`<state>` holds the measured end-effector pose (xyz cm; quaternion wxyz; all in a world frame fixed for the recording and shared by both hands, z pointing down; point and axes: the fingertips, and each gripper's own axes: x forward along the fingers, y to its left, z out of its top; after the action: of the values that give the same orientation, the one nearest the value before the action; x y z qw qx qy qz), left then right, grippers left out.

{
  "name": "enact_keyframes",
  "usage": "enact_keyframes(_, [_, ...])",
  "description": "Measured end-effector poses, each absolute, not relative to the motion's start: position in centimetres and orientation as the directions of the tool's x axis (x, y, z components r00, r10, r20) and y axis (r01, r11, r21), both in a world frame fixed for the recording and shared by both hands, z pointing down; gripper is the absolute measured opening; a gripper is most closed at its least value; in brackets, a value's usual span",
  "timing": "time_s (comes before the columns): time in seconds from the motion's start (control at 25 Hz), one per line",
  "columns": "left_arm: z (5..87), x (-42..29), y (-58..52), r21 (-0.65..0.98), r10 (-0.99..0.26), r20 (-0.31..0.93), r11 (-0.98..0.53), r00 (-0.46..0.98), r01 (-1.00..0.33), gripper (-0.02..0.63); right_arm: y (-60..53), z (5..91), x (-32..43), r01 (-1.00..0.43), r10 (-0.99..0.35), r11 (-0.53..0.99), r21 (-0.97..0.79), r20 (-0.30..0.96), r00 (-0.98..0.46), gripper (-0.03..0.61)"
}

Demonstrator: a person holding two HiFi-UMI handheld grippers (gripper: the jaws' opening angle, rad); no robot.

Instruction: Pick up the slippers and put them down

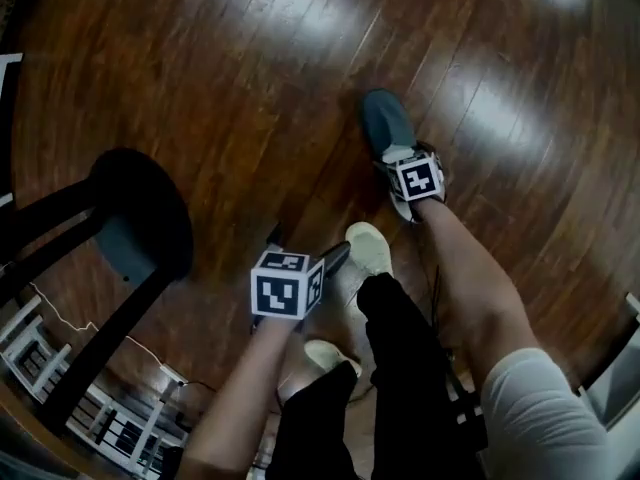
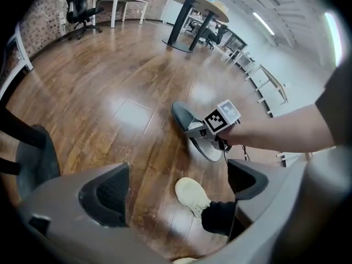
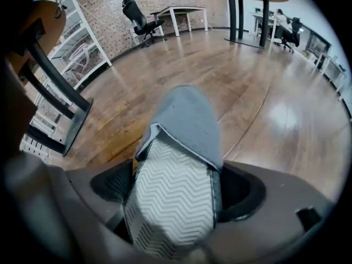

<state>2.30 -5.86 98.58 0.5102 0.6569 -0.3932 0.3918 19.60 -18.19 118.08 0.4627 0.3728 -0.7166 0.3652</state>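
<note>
Between right gripper [image 3: 176, 190] jaws, grey slipper [image 3: 187, 120], toe outward

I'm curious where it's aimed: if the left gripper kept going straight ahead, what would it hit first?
Probably the wood floor, right beside the person's cream shoe; depth is hard to judge here.

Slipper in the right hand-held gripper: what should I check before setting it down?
1. Grip of the right hand-held gripper on the slipper: ok, both jaws press its sides.
2. Bare floor ahead of it: ok.
3. Whether the slipper rests on the floor: cannot tell.
4. Free left hand-held gripper: ok, jaws apart, nothing between them.
5. The person's shoe apart from the slipper: ok.
6. Second slipper in sight: not ok, no view shows one.
</note>
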Motion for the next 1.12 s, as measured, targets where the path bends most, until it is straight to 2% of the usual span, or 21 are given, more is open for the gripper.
enact_keyframes(0.08, [103.2,2.4,-6.0,0.364,-0.090,0.920,-0.164,0.381,-0.917,0.558,-18.2,122.8,19.5,-0.881,-0.185,0.434,-0.189,0.938,-0.293,0.511])
enact_keyframes(0.16, [104.2,2.7,-6.1,0.370,-0.082,0.919,-0.151,0.385,-0.917,0.558,-17.9,123.7,19.3,-0.882,-0.170,0.421,-0.212,0.937,-0.306,0.512])
enact_keyframes(0.28, [101.1,3.4,-6.0,0.380,-0.089,0.915,-0.138,0.394,-0.915,0.558,-17.1,119.8,19.4,-0.877,-0.144,0.426,-0.221,0.941,-0.307,0.512])
enact_keyframes(0.44, [92.8,4.0,-4.5,0.396,-0.087,0.907,-0.150,0.411,-0.906,0.558,-13.6,111.2,19.6,-0.877,-0.087,0.419,-0.235,0.951,-0.296,0.511])
enact_keyframes(0.6, [80.1,3.5,-3.3,0.395,-0.118,0.900,-0.189,0.420,-0.899,0.558,-11.2,97.1,19.6,-0.863,-0.084,0.449,-0.231,0.951,-0.298,0.511])
enact_keyframes(0.76, [60.8,2.1,0.5,0.384,-0.201,0.885,-0.197,0.420,-0.902,0.558,-7.3,76.7,19.4,-0.806,-0.100,0.553,-0.212,0.943,-0.317,0.494])
enact_keyframes(0.96, [42.0,-2.6,7.3,0.349,-0.428,0.821,-0.149,0.378,-0.925,0.558,-2.4,52.6,12.6,-0.687,-0.180,0.696,-0.211,0.875,-0.451,0.495])
enact_keyframes(1.12, [32.9,-6.7,15.2,0.324,-0.592,0.766,0.017,0.251,-0.946,0.558,3.2,40.2,6.1,-0.474,-0.112,0.857,-0.203,0.824,-0.556,0.495])
